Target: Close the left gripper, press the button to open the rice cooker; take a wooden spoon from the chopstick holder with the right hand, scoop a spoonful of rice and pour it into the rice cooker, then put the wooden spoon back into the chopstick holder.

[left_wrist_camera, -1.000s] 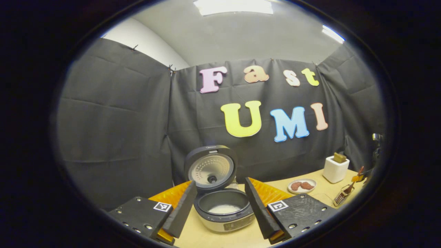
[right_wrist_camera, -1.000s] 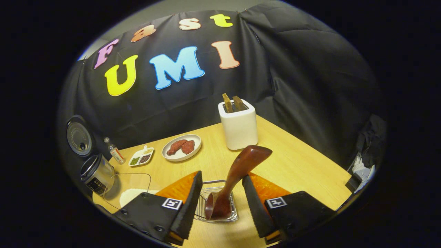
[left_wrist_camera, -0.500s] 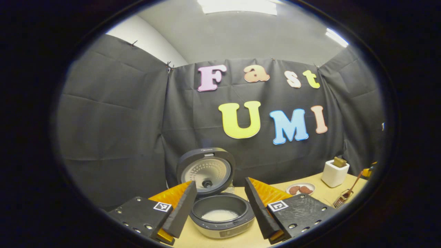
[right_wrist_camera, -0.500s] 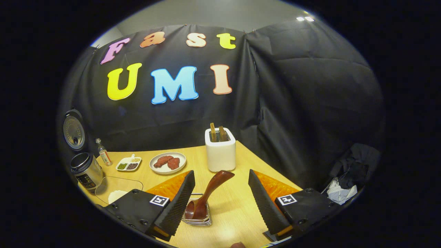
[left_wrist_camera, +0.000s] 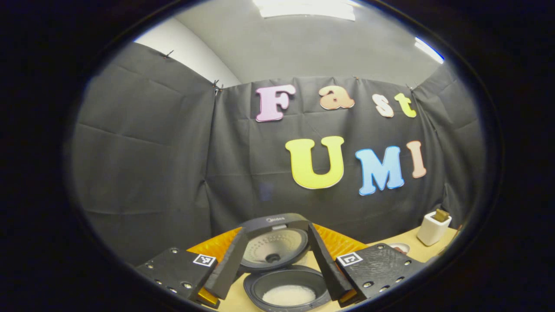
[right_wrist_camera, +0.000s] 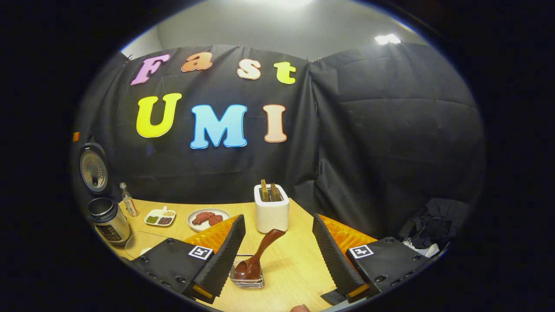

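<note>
Looking along the left hand-held gripper [left_wrist_camera: 274, 264], its fingers stand apart over the rice cooker [left_wrist_camera: 286, 291], whose lid [left_wrist_camera: 274, 242] is up and whose pot holds white rice.

In the right gripper view, the right hand-held gripper [right_wrist_camera: 277, 251] gapes empty above the tabletop [right_wrist_camera: 299, 264], with the wooden spoon [right_wrist_camera: 259, 255] leaning in the wire chopstick holder [right_wrist_camera: 247, 281] near its left finger. The task looks finished; I'd lift straight away, well clear of the handle.

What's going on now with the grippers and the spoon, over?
Left gripper jaws open, facing open rice cooker, rice inside. Right gripper jaws open, empty. Wooden spoon back in chopstick holder. Nothing in the way.
</note>
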Demonstrator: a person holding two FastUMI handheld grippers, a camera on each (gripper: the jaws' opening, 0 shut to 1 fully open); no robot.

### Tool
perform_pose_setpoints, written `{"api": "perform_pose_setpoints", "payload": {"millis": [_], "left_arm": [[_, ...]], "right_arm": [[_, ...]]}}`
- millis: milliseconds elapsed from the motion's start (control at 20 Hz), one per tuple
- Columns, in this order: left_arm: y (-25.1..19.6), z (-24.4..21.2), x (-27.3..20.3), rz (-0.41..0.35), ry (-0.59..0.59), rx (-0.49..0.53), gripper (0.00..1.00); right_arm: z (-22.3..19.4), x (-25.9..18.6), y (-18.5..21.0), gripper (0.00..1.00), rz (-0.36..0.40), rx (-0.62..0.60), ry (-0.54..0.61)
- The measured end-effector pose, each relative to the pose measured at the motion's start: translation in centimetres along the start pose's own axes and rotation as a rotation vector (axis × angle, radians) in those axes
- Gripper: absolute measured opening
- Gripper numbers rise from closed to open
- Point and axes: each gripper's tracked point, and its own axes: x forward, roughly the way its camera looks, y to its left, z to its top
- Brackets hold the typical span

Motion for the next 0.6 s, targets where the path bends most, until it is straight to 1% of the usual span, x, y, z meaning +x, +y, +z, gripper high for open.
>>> {"api": "perform_pose_setpoints", "payload": {"millis": [50,300,350,400,450,500,550,600], "left_arm": [[0.4,0.3,1.2,0.001,-0.002,0.002,0.84],[1.5,0.9,6.8,0.001,0.000,-0.015,0.84],[1.7,0.5,7.9,0.000,0.009,-0.015,0.84],[1.8,0.2,8.8,-0.002,0.017,-0.015,0.84],[1.8,-0.2,9.7,-0.005,0.023,-0.012,0.84],[1.9,-0.6,10.5,-0.005,0.030,-0.005,0.84],[2.1,-1.1,11.3,-0.005,0.040,0.003,0.85],[2.2,-1.6,12.2,-0.004,0.048,0.009,0.84]], "right_arm": [[-0.1,-0.3,0.1,0.98,-0.010,0.000,-0.002],[-1.6,-1.5,0.9,0.98,-0.051,-0.012,0.014],[-1.8,-1.7,1.2,0.93,-0.056,-0.010,0.018],[-2.0,-1.9,1.5,0.98,-0.061,-0.006,0.019],[-2.1,-2.0,1.8,0.93,-0.062,-0.001,0.017],[-2.1,-2.1,2.3,0.98,-0.062,0.003,0.017],[-2.3,-2.2,2.8,0.98,-0.061,0.004,0.018],[-2.4,-2.4,3.2,0.98,-0.060,0.000,0.021]]}}
